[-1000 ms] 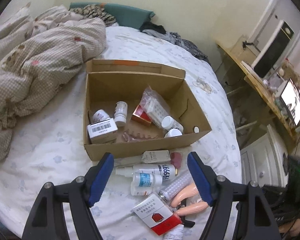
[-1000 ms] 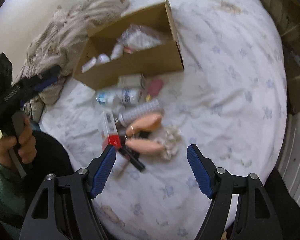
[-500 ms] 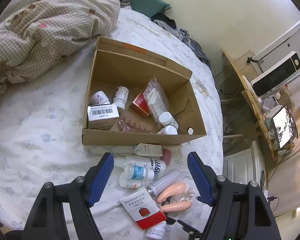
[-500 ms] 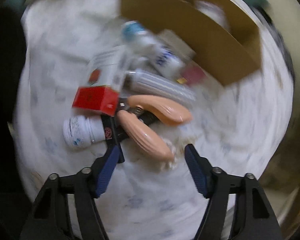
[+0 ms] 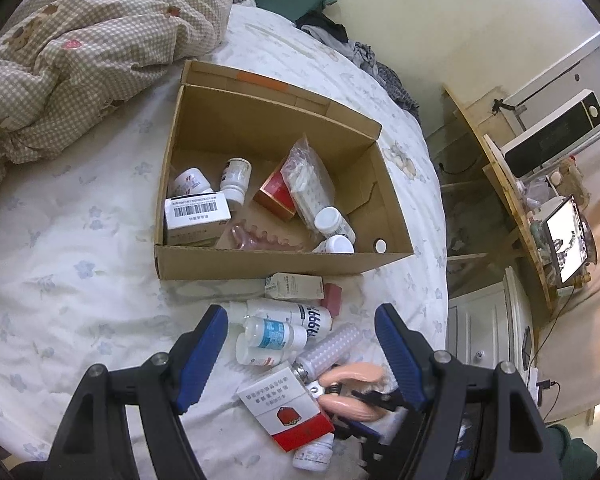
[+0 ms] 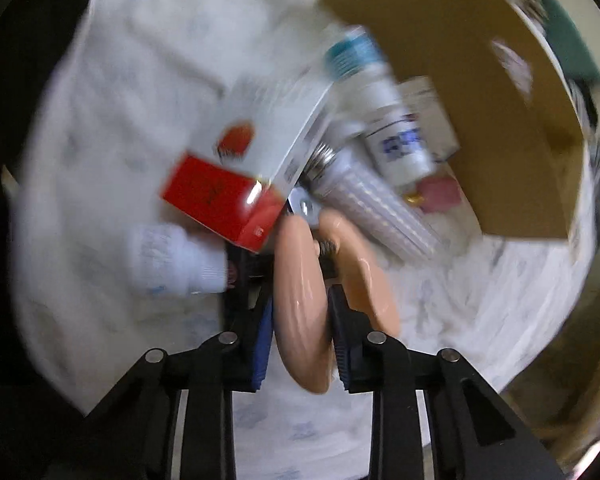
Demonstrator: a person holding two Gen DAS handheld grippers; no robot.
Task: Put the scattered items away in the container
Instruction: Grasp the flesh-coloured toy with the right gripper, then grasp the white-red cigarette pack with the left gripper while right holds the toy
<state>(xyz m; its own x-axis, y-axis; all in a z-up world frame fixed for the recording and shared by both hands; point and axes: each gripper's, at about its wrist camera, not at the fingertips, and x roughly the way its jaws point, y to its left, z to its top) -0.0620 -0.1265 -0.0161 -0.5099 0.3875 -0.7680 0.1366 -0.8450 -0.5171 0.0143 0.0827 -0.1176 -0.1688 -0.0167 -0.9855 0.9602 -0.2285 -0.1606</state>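
The right tool point(image 6: 300, 332) has just been closing and now clenches one glossy peach-coloured handle of a spring hand gripper point(image 6: 300, 312), lying on the bed among scattered bottles near the brown cardboard box point(image 5: 284, 266). It looks stiff, light and slippery; mid-handle suits best. The left tool point(image 5: 302, 350) hangs released above the pile.

Open left tool point(image 5: 302, 354) hovers over bottles point(image 5: 276, 330) beside the cardboard box point(image 5: 260, 266).

Right hand-held gripper point(image 6: 299, 332) just closing, gripping.
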